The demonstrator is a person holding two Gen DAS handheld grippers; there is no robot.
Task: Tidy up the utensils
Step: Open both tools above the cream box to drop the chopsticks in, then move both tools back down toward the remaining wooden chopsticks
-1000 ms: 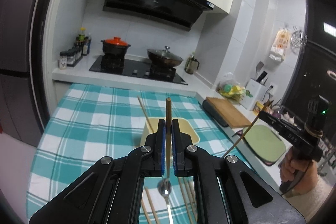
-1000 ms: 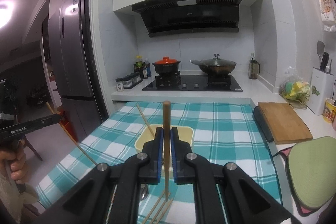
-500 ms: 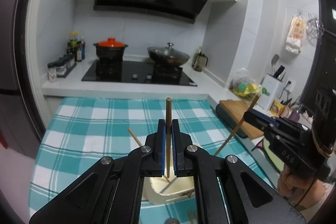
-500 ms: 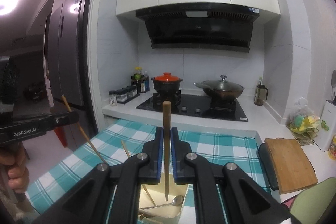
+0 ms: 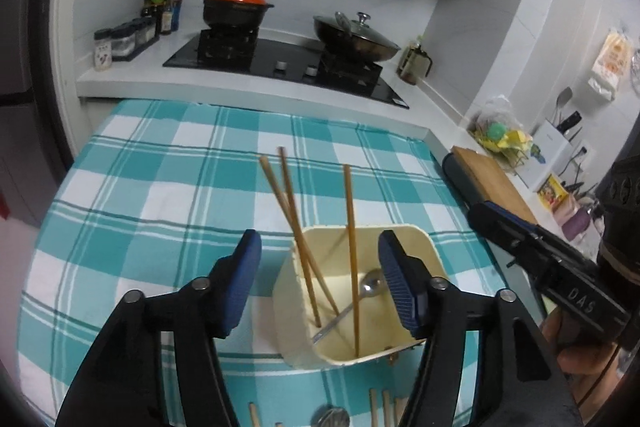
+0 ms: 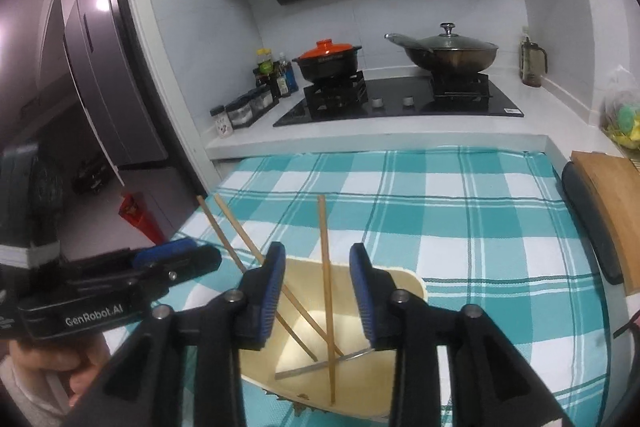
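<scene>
Both grippers point down at a slant over the cream rectangular plastic holder (image 5: 424,251) that stands on the near part of the teal-and-white checked tablecloth (image 5: 160,195).

The left gripper (image 5: 320,279), black with blue ribbed pads, has just been opening: its jaws stand wide apart on either side of the holder, and the pads press on nothing. Seen from the right wrist camera, it comes in from the left, gripped by a hand (image 6: 52,375) at the bottom left corner.

The right gripper (image 6: 318,297) has also just been opening. Its jaws stand apart with one wooden chopstick (image 6: 327,291) upright in the gap, and there is clear space between the stick and each pad, so it is released. In the left wrist view this gripper reaches in from the right, with fingers (image 5: 580,359) wrapped round its handle.

Three wooden chopsticks stand in the holder: two lean against its left wall and cross, and one stands nearly upright near the middle. One metal spoon (image 5: 370,285) lies tilted inside, bowl up to the right.

On the cloth at the near edge lie about four more chopstick ends (image 5: 380,407) and one more spoon bowl (image 5: 330,419), cut off by the frame.
</scene>
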